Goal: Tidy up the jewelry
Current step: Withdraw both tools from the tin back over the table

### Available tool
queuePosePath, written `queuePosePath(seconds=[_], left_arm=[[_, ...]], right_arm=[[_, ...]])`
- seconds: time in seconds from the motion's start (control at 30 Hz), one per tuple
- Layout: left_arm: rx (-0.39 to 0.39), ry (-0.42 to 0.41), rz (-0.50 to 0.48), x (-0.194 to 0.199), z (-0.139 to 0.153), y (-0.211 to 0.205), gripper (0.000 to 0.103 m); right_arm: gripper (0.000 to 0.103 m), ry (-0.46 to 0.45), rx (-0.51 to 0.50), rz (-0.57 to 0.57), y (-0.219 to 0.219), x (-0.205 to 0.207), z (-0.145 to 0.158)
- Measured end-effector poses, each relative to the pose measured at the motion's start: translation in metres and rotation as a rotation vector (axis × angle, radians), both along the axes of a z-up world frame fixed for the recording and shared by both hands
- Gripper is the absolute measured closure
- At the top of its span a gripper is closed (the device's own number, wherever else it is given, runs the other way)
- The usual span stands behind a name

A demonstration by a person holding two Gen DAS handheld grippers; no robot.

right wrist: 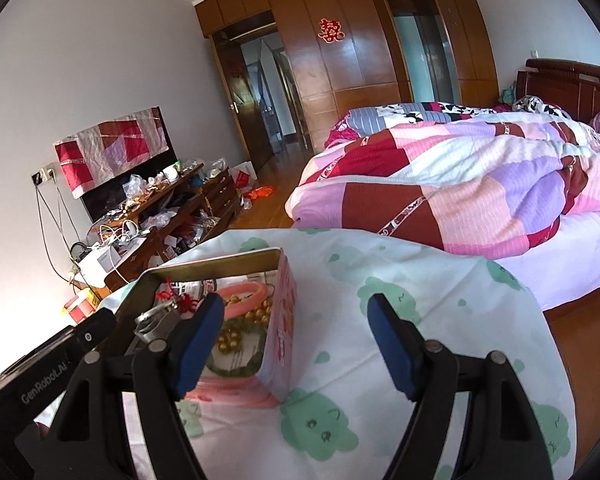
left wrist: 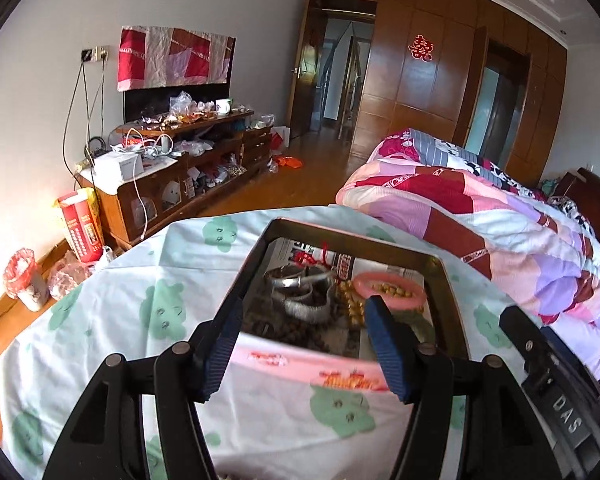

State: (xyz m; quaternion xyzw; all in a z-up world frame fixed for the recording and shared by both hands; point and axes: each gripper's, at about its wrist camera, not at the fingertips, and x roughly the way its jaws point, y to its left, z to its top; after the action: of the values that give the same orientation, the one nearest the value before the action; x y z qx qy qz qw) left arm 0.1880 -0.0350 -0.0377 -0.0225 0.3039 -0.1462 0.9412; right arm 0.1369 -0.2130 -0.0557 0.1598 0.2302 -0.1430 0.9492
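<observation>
Both grippers sit right up front, so starting there: left gripper (left wrist: 300, 344) has its blue pads spread apart, aimed down over the near wall of the open tin (left wrist: 446, 280), nothing clamped between them. Right gripper (right wrist: 296, 344) is spread too, empty, with one finger hanging over the tin's corner and the other over bare cloth. My guess is they're lined up like this to reach in and start sorting, left one first since it's centred on the tin.

Jewelry is all piled inside that tin: silver bangles (left wrist: 300, 292) toward the left wall, gold beads (left wrist: 352, 304) in the middle, a pink bangle (left wrist: 388, 290) toward the right wall, a red knotted cord (left wrist: 316, 258) at the far end. Everything's heaped on printed paper lining the bottom, so it looks like nothing has been sorted yet.

Tin rests on a white sheet with green blobs (right wrist: 400, 320), near its left edge in the right wrist view. Room-wise: bed with a patchwork quilt (right wrist: 460, 184) just beyond, cluttered TV cabinet (left wrist: 188, 168) along the wall, wooden wardrobe (left wrist: 428, 80) at the back
</observation>
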Motion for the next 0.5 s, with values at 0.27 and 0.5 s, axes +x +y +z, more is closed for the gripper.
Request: queuePosePath(seconds=[0.27,0.5], left_arm=[[-0.006,0.026,0.013,-0.026,-0.008,0.013,0.039],[-0.011,0.042,0.008,-0.047,-0.013,0.022,0.039]], right_arm=[[0.026,0.011,-0.021,0.018,0.009,-0.018,-0.001],[0.026,0.044,-0.063,0.057,0.021,-0.038,-0.01]])
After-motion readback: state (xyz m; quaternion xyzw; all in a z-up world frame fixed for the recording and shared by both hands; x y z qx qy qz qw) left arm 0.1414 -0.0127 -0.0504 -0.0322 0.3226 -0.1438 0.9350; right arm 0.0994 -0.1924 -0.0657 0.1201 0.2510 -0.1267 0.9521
